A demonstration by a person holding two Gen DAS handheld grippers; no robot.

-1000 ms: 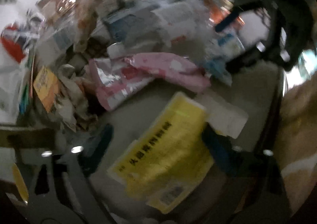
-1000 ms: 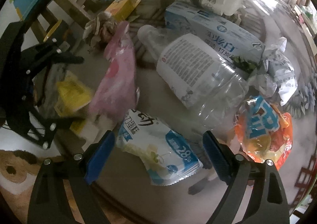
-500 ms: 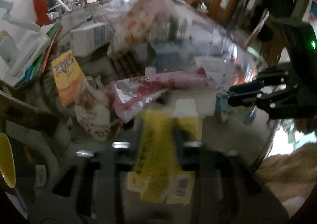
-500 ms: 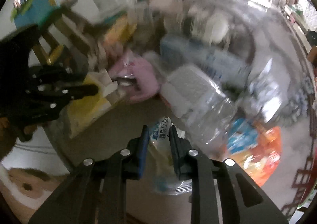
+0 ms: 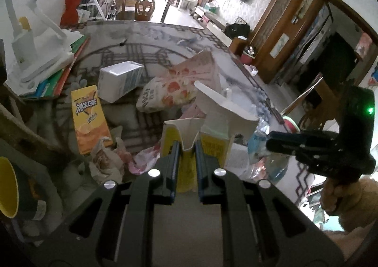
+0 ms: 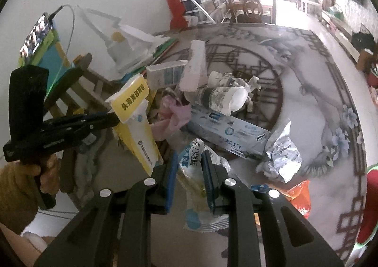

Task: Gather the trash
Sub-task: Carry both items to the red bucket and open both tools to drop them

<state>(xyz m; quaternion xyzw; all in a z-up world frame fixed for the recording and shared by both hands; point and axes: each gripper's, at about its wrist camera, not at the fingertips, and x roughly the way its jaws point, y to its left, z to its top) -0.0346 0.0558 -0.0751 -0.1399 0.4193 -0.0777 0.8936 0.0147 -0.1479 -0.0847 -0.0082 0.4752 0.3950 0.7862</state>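
Left wrist view: the left gripper point(image 5: 186, 148) has its two blue-padded fingers point(image 5: 173, 160) drawn close, pinching the flattened yellow and white box point(image 5: 213, 146) between them. The box's torn white flap rises just beyond the fingertips, and its yellow face shows between and to the right of the fingers. Beyond and to the left of the fingers lies an orange drink carton point(image 5: 88, 120) on the patterned table point(image 5: 151, 37), with a white carton point(image 5: 119, 80) and a pink printed bag point(image 5: 174, 87) farther ahead. Off to the right of the fingers the right gripper point(image 5: 271, 143) is seen side-on, its jaws together, in a hand point(image 5: 342, 198).

In the right wrist view the right gripper point(image 6: 190, 160) is nearly closed on a blue and white snack wrapper point(image 6: 196, 186), which is squeezed between the pads and hangs below them. Ahead of the fingertips lie a long pale blue box point(image 6: 226, 130), a patterned paper cup point(image 6: 219, 96) on its side and pink crumpled plastic point(image 6: 174, 115). To the right sits a crumpled foil wrapper point(image 6: 281, 156), and nearer, an orange bag point(image 6: 300, 193). To the left, the left gripper point(image 6: 115, 119) holds the yellow box point(image 6: 137, 122) clear of the litter.
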